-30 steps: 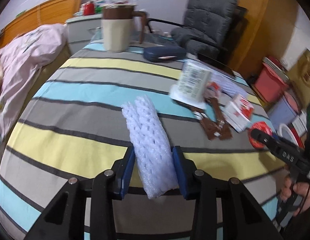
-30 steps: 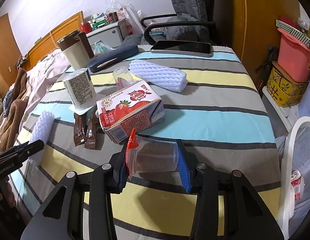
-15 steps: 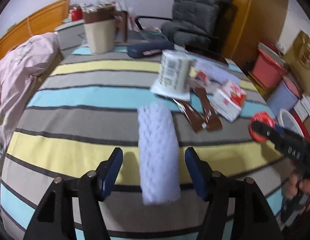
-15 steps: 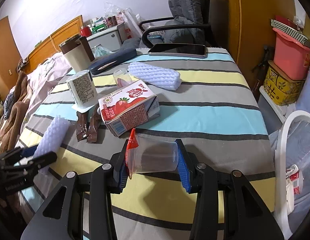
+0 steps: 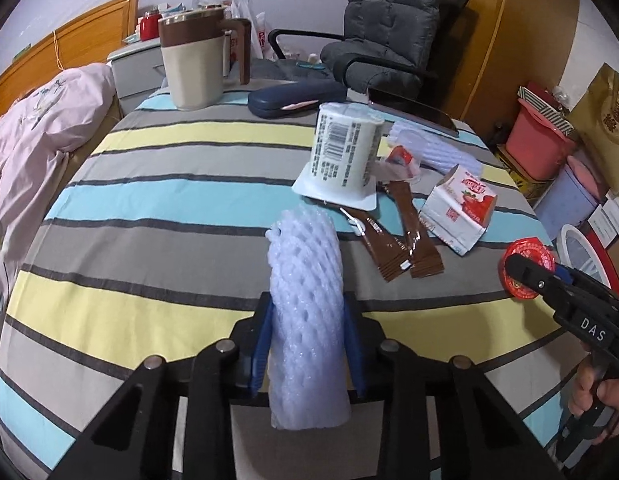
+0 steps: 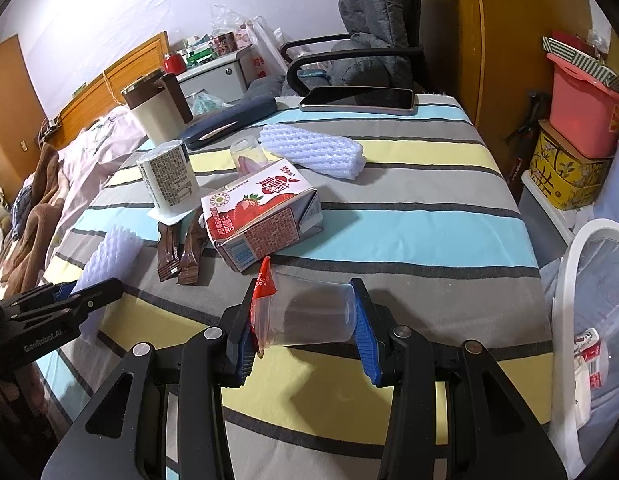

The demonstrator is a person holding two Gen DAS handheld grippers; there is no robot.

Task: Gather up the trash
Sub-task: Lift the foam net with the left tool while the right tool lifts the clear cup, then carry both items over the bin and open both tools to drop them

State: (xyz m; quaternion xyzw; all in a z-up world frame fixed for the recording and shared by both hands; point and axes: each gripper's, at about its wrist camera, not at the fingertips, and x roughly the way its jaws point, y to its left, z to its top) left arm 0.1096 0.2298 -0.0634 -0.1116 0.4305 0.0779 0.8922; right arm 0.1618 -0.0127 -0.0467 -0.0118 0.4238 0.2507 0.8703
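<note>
Both grippers angled downward over the striped tablecloth [image 5: 157, 184]. Left gripper [image 5: 307, 334]: jaws closing, blue pads pressed against both sides of a white foam net sleeve [image 5: 305, 300] that lies lengthwise between them, far end pointing away along the table, near end sticking out toward the camera. Right gripper [image 6: 303, 316]: clamped on a clear plastic cup [image 6: 309, 314] held on its side, torn red-and-white lid [image 6: 263, 282] against the left pad, cup base against the right pad. From the left wrist view the right gripper shows at the right edge, a person's hand [image 5: 601, 396] wrapped on its handle. Remaining trash on the cloth: strawberry milk carton [image 6: 265, 214] on its side just beyond the cup, two brown sachets [image 6: 179, 254] beside it, an upside-down yogurt tub [image 6: 169, 178] further back, a second foam net sleeve [image 6: 313, 150] near the phone [image 6: 357, 100]. White-rimmed bin [image 6: 569, 300] stands off the table's right edge.
</note>
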